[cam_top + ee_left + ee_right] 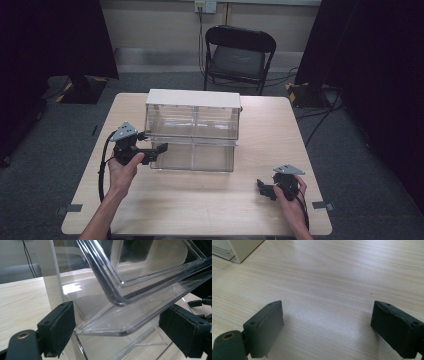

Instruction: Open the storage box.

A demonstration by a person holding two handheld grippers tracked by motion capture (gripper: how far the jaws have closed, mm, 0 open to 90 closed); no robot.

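The left tool [159, 148] has its jaws spread wide on either side of the front lip of a clear drawer [140, 290], gripping nothing; whether the pads touch the plastic I cannot tell. Going down in size: the pale wooden tabletop [200, 200] carries everything. On its far middle stands a clear drawer cabinet [192, 127] with a white top and four compartments, two over two. The drawer sits at the cabinet's lower left and is pulled out a little toward the near side, tilted in the left gripper view. A left hand [122, 167] holds the left tool at the cabinet's near left corner. The right tool [261, 187], held by a right hand [290, 196] near the tabletop's near right corner, hovers over bare wood, its jaws wide apart, well apart from the cabinet.
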